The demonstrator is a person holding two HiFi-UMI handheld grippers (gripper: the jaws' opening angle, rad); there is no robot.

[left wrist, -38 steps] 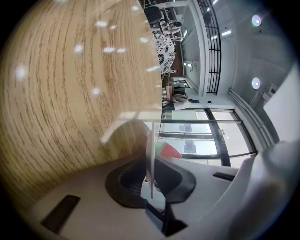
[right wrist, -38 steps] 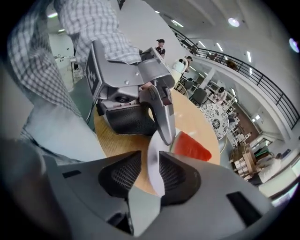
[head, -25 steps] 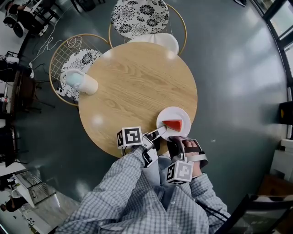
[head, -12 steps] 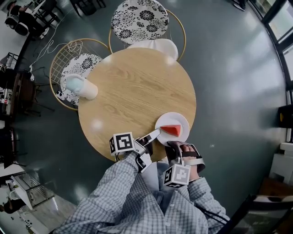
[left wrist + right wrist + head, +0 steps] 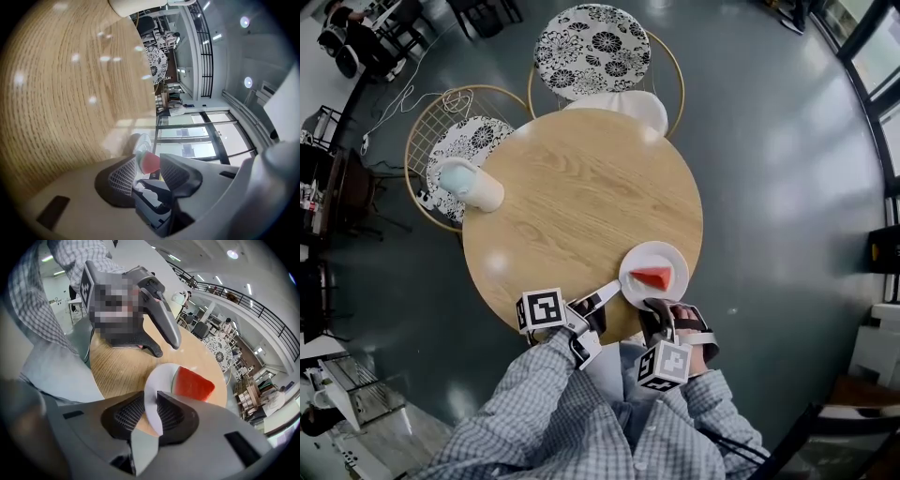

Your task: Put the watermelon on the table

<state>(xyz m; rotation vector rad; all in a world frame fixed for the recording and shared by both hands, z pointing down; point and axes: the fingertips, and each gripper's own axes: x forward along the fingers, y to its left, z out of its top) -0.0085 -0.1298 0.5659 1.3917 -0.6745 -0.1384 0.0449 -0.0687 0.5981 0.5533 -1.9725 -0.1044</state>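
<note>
The watermelon slice (image 5: 652,277) sits on a white plate (image 5: 634,262) at the table's (image 5: 572,187) near-right edge. The right gripper (image 5: 656,310) pinches the plate's near rim. The left gripper's (image 5: 608,293) jaws have just opened wide, empty. The flesh is probably soft and slippery, so handle it by the plate.

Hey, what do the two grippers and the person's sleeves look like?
The left gripper and the right gripper are both pale grey plastic, with black ribbed pads inside the jaws. Each carries a white cube with black square markers. The sleeves are a blue-and-white checked shirt.
</note>
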